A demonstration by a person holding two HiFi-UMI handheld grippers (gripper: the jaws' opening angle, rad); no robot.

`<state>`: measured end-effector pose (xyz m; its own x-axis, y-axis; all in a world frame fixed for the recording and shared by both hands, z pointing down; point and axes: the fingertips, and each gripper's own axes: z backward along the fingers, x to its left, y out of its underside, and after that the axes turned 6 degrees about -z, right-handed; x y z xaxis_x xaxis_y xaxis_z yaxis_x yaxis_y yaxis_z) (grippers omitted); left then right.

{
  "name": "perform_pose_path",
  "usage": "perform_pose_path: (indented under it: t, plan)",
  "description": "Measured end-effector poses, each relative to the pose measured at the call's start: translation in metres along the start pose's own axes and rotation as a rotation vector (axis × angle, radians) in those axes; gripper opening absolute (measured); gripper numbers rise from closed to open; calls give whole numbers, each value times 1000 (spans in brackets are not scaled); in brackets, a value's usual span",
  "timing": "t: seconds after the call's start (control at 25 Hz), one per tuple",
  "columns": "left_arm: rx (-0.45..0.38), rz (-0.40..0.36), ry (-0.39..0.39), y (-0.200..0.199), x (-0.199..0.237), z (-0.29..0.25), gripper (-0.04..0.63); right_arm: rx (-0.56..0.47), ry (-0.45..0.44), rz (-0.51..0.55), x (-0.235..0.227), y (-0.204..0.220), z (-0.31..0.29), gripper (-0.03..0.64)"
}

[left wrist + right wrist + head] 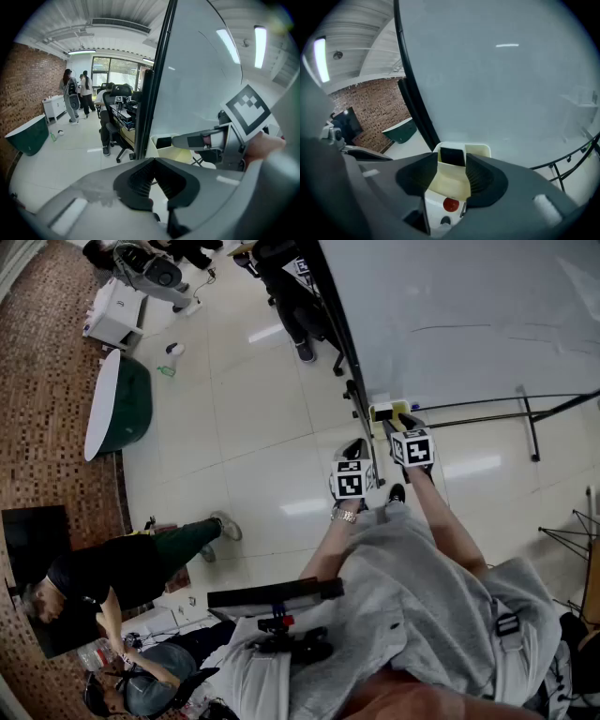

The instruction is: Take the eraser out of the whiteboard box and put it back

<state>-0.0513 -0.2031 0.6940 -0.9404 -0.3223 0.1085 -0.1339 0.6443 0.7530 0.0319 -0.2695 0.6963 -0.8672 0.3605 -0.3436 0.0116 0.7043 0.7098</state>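
The cream whiteboard box (461, 180) hangs at the lower corner of the whiteboard (497, 70), beside its black frame. A black eraser (452, 156) stands upright inside the box at its far end. My right gripper (453, 164) reaches into the box with its jaws apart, the fingertips on either side of the eraser's near end and a thin gap showing on each side. In the left gripper view its finger (192, 139) ends at the eraser (163, 142). My left gripper (154, 161) hangs below and left of the box (161, 152), jaws shut and empty. The head view shows both grippers under the box (379, 412).
The whiteboard's black stand legs (525, 413) spread over the tiled floor. A green tub (122, 404) lies far left, an office chair (291, 287) behind the board. People (112, 568) stand at the lower left. A white part with a red dot (450, 204) sits under the box.
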Motion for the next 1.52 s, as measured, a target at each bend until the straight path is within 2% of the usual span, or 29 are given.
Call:
perform_pose_path:
  t: [0.24, 0.44, 0.56, 0.68, 0.84, 1.08, 1.28, 1.52]
  plan:
    - [-44, 19, 4, -22, 14, -5, 3, 63, 23, -13, 1, 1, -28, 214]
    - [-61, 29, 9, -28, 35, -4, 3, 104, 124, -20, 1, 4, -41, 251]
    - [-79, 26, 25, -35, 41, -2, 3, 159, 146, -72, 4, 18, -49, 251]
    - [-91, 16, 45, -40, 45, 0, 3, 110, 165, -33, -1, 4, -46, 245]
    - [-90, 26, 68, -42, 49, -3, 3, -8, 91, -95, 9, -17, -16, 244]
    - [-91, 31, 111, -40, 46, -12, 3, -126, 50, -54, 28, -49, 44, 244]
    - [-90, 29, 143, -40, 33, -18, 3, -145, 29, -64, 32, -49, 74, 244]
    - [-99, 30, 141, -42, 34, -16, 3, -96, 69, -66, 15, -27, 55, 244]
